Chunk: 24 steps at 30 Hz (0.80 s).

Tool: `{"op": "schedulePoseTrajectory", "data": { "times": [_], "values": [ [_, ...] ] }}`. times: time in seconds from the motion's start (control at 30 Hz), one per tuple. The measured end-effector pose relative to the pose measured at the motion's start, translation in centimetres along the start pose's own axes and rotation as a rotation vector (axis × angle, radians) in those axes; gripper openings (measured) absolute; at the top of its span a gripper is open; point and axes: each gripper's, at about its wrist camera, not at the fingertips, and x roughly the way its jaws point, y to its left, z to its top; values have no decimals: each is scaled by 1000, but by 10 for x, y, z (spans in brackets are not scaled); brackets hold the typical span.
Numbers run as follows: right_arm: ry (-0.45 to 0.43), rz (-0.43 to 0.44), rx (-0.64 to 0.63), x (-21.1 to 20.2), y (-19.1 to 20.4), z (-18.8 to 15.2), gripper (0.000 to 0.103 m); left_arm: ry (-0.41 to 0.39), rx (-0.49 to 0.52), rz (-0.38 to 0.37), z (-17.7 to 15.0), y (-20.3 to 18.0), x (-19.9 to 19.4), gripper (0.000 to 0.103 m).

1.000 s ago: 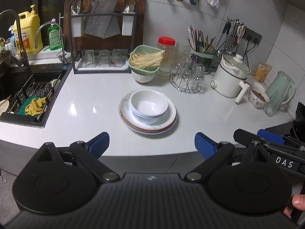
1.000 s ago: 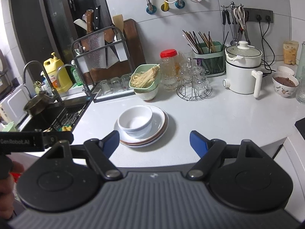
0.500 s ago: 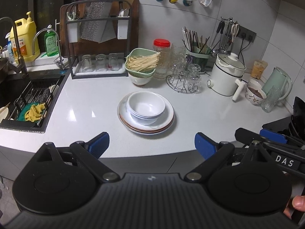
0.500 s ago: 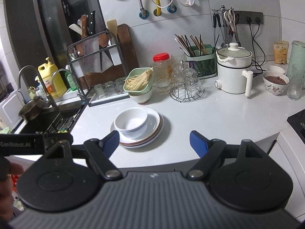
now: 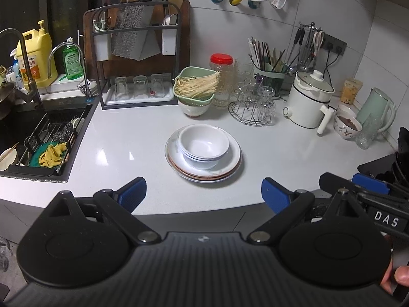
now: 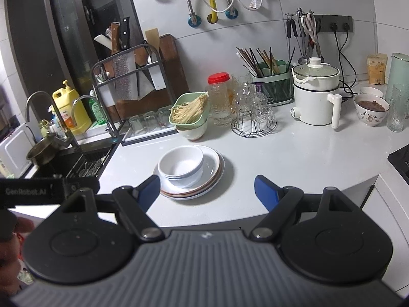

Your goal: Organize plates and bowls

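Observation:
White bowls (image 5: 203,148) (image 6: 181,165) are nested on a stack of plates (image 5: 231,165) (image 6: 213,171) in the middle of the white counter. My left gripper (image 5: 204,194) hangs open at the counter's front edge, short of the stack, nothing between its blue pads. My right gripper (image 6: 206,192) is open too, held back from the edge, with the stack just beyond its left finger (image 6: 149,190). In the left wrist view the right gripper's body shows at the lower right; in the right wrist view the left gripper's body shows at the far left.
Behind the stack stands a green basket of noodles (image 5: 195,87) on a bowl, a glass rack (image 5: 251,107), a white electric pot (image 5: 310,102) and a bowl of food (image 5: 347,126). A sink (image 5: 38,133) with a drain rack lies left; a stove edge (image 6: 401,158) right.
Both views have pulled back and tilted a little, so the stack of dishes sits slightly farther off and more of the wall shows. Nothing on the counter moved; both grippers stayed open.

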Motion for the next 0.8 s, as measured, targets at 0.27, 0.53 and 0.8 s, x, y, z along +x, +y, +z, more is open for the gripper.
{"op": "schedulePoseTrajectory", "data": {
  "times": [0.27,0.53,0.8],
  "values": [
    [-7,-13,-1,-2,2,-1,82,-5,-2,-4,-2,3,-1,98],
    [-2,-23,13,-3,-2,-1,82,7,-11,5,-3,8,0,99],
    [-3,-17,4,-4,-1,0,82,7,-12,18,-4,8,-3,99]
  ]
}}
